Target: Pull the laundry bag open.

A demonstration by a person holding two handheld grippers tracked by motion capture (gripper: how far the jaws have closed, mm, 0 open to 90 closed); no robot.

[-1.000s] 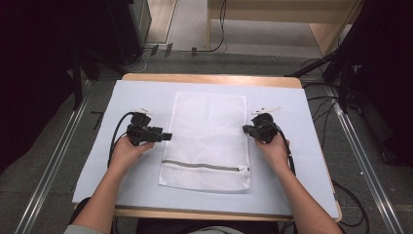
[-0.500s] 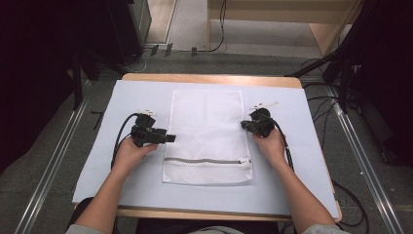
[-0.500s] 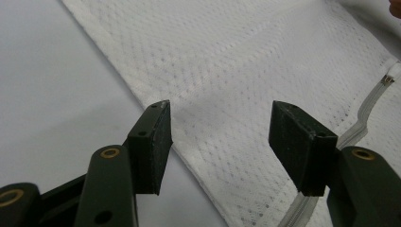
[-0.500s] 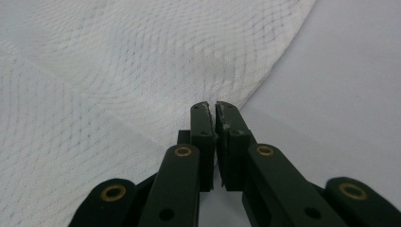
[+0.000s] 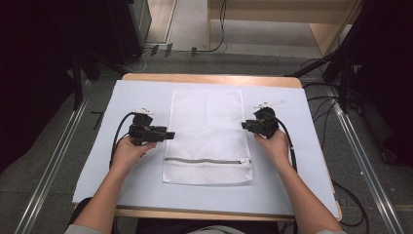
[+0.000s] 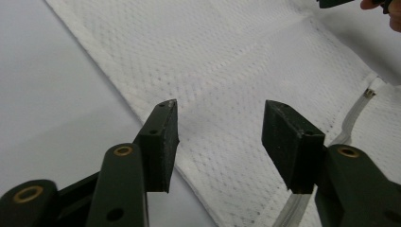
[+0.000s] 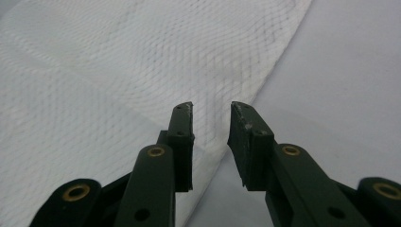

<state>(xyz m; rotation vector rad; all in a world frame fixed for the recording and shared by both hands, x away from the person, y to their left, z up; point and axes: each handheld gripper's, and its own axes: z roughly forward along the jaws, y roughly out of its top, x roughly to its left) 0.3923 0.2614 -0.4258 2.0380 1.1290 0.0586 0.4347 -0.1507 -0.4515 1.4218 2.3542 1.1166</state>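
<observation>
Two tools, left [image 5: 168, 134] and right [image 5: 245, 125], flank the mesh bag [image 5: 207, 131], jaws apart

A white mesh laundry bag [image 5: 208, 134] lies flat mid-table, its zipper [image 5: 203, 161] closed across the near end.

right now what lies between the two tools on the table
In the high view, the white mesh laundry bag lies flat between the left tool and right tool.

White mesh-cloth bag [image 5: 208, 131] — matt
</observation>
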